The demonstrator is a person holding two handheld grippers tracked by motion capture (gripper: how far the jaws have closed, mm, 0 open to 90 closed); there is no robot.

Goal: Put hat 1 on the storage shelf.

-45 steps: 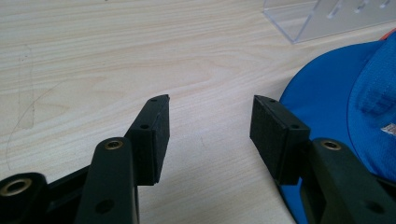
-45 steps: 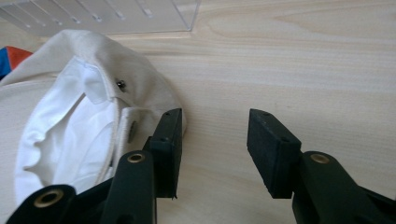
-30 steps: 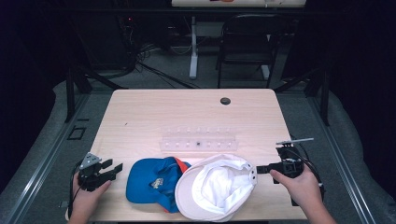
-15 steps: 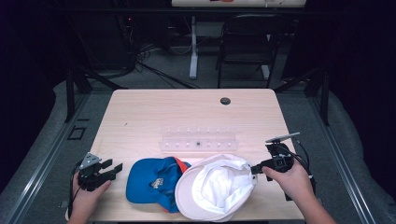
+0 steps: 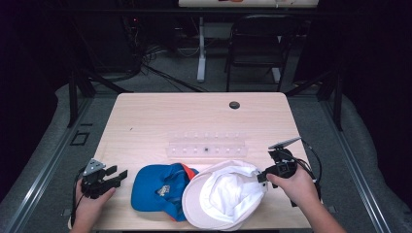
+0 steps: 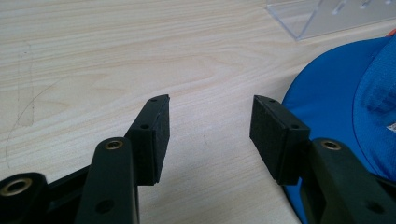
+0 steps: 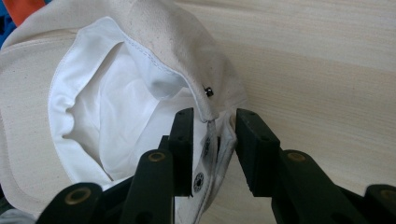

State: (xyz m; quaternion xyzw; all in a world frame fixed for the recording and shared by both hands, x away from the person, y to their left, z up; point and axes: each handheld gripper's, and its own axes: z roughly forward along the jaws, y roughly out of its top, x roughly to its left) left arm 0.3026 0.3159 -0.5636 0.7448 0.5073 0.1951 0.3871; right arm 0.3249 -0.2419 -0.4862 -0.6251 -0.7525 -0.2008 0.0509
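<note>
Right gripper view has the right claw [image 7: 212, 149] with its jaws parted astride the white cap's [image 7: 116, 107] back rim; close squarely on that fabric before lifting. The left claw [image 6: 208, 135] is open over bare counter [image 6: 93, 56], blue cap [image 6: 345, 107] beside it.

Black two-jaw left gripper [image 6: 208, 135] and right gripper [image 7: 212, 154]: flat rubbery pads [image 6: 156, 135], brass-ringed screw holes, grey three-cornered plates on top, thin black cables trailing. Bare forearms, no sleeves.
</note>
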